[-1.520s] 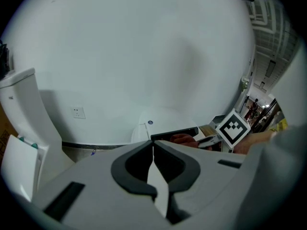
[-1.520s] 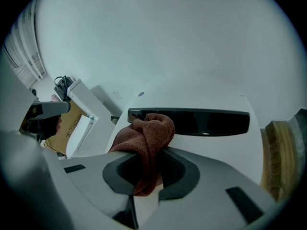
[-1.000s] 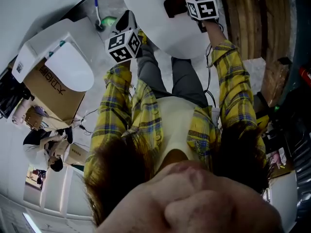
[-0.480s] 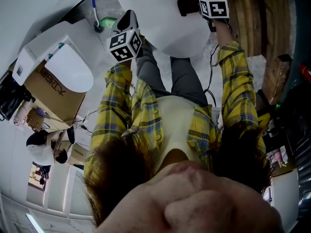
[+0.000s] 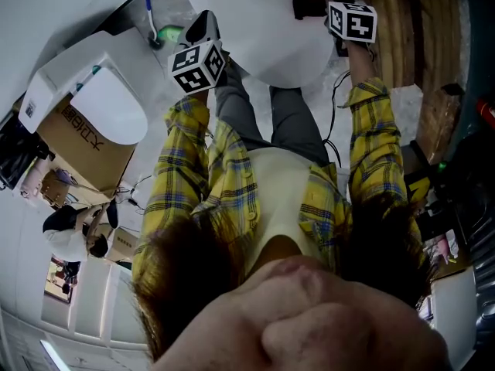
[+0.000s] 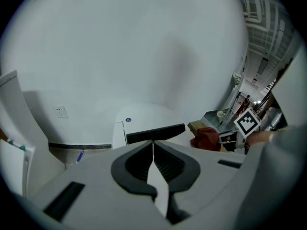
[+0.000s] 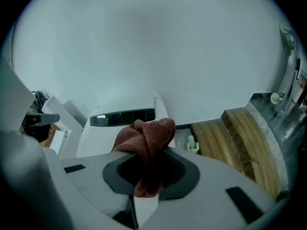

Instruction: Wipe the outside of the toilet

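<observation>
White wall ahead, your right gripper [image 5: 321, 0], clamped on the cloth [image 7: 147, 135], has slid farther back along the toilet [image 5: 255, 37], extending the wipe, while your left gripper [image 6: 153, 163] hangs closed, empty, near its front.

Grey floor [image 5: 406, 107] carries white toilet [image 5: 255, 29], second toilet [image 5: 108, 107], cardboard box [image 5: 85, 149].

Place: I'm looking at a test room or showroom | I'm seeing a toilet [image 5: 255, 37] and a second toilet [image 5: 104, 103] beside a box [image 5: 77, 141] | planks [image 5: 402, 37] lying at right | bystander [image 5: 66, 234] showing lower left
</observation>
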